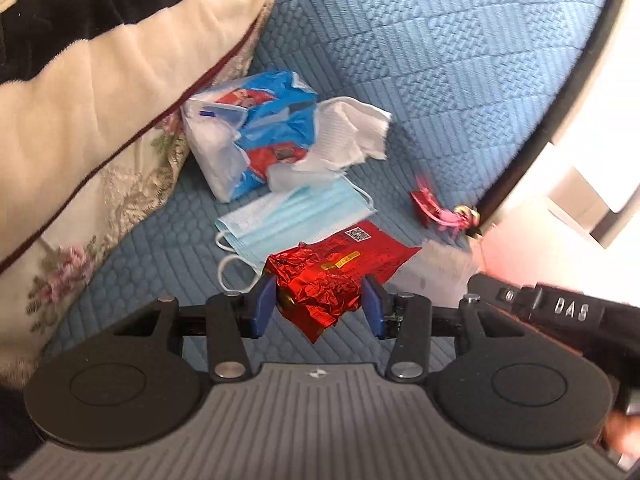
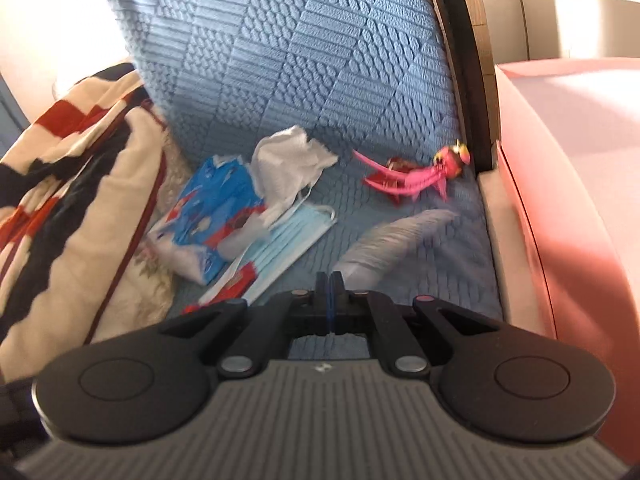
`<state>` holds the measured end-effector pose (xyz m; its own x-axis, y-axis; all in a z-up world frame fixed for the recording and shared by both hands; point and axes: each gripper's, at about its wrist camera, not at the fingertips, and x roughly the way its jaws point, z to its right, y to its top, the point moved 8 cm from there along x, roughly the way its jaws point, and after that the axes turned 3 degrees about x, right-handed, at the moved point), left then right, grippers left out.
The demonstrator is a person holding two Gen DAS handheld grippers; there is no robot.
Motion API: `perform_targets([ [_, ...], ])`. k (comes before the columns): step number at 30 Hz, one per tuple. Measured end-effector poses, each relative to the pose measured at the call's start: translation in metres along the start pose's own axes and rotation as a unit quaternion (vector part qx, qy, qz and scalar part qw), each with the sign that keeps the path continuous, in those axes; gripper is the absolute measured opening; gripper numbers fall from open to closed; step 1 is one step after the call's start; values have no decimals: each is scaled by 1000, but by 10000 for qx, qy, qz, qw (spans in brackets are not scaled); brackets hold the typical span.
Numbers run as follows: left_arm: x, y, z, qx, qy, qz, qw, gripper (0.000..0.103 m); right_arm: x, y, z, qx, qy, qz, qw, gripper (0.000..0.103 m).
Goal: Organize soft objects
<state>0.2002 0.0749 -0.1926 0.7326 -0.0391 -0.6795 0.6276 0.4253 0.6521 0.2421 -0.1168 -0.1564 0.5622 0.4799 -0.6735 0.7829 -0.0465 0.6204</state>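
The left gripper (image 1: 320, 304) has its blue fingers (image 1: 264, 304) squeezed on a crinkly red foil packet (image 1: 320, 280), lifted just above the blue quilted sofa seat (image 1: 420, 92). Behind it lie a blue face mask (image 1: 292, 216), a tissue pack (image 1: 248, 132) and a white tissue (image 1: 348, 132). The right gripper (image 2: 330, 280) is clenched tight with nothing in it.
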Motion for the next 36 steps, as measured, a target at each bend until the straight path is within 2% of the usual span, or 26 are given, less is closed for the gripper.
perform_targets([
  [4, -10, -6, 8, 25, -94, 9, 10000, 52, -23, -16, -1, 120, 25, -32, 9999, 3],
  [9, -18, -15, 13, 74, -99, -26, 9999, 52, -39, -31, 6, 183, -209, 21, 9996, 3],
  [15, -16, -13, 12, 57, 44, 9, 10000, 52, -21, -18, 3, -32, -241, 232, 9994, 6],
  [21, -5, -8, 8, 49, 157, -21, 9999, 53, 9, -9, 0, -455, -476, 259, 9975, 7],
  [22, -4, -7, 7, 32, 164, -37, 9999, 53, 14, -7, 1, -456, -503, 248, 9974, 10],
  [24, -2, -6, 7, 27, 165, -47, 9998, 53, 24, -4, 5, -521, -660, 246, 9962, 35],
  [25, -2, -6, 6, 20, 159, -53, 9999, 53, 28, -2, 7, -556, -760, 266, 9952, 53],
  [33, 1, -2, 2, -213, 100, -88, 9997, 53, 71, 9, 28, -834, -1244, 216, 9885, 54],
  [35, 1, -1, 0, -263, 105, -88, 9996, 53, 74, 11, 36, -646, -1248, 224, 9898, 68],
  [36, 2, 0, -1, -292, 104, -84, 9995, 53, 75, 11, 39, -584, -1245, 217, 9903, 70],
])
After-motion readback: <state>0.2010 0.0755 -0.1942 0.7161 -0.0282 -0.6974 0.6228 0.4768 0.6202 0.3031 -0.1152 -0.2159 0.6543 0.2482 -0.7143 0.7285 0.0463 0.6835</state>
